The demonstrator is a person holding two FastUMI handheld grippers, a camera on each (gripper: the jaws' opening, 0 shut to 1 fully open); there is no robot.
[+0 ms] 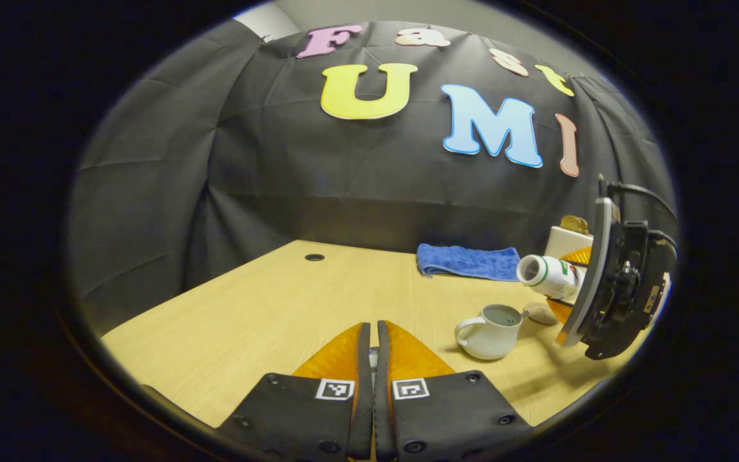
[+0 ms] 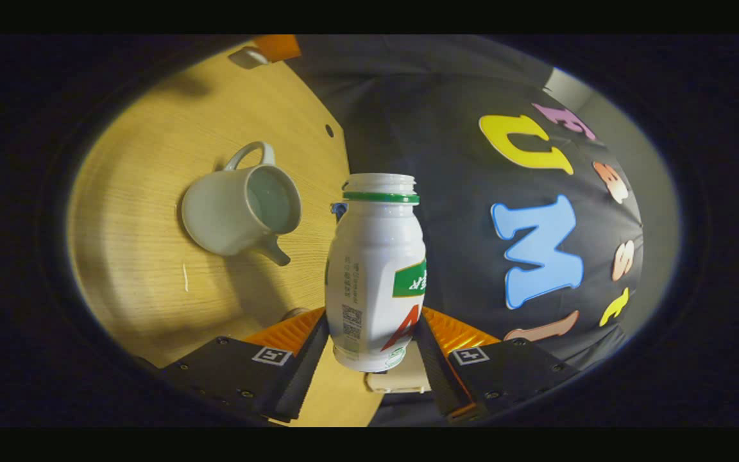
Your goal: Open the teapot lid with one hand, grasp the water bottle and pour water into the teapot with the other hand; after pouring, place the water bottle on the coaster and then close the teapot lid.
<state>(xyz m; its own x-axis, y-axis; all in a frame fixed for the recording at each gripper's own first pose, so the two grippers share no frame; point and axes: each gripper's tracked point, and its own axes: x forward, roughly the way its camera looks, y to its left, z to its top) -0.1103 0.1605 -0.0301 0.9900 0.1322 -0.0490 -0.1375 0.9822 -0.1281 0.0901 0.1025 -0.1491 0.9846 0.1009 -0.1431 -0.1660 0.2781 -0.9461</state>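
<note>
Oddly, something small and pale is pinched between the left gripper's (image 1: 373,337) nearly closed fingers, too hidden to name. Its view shows one blue terry towel (image 1: 469,262) and a boxy cream thing (image 1: 565,242), half cut off, on the wood-grain counter (image 1: 267,314). The right gripper (image 2: 374,333) clamps both fingers on one smooth white plastic water bottle (image 2: 376,269), tipped sideways, uncapped, above one glazed white teapot (image 2: 241,208), lid off.

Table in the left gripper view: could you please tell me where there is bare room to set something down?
Free: the left half of the table, from the cable hole forward, left of the teapot. Crowded: the right side, with blue towel, teapot and tilted bottle.
</note>
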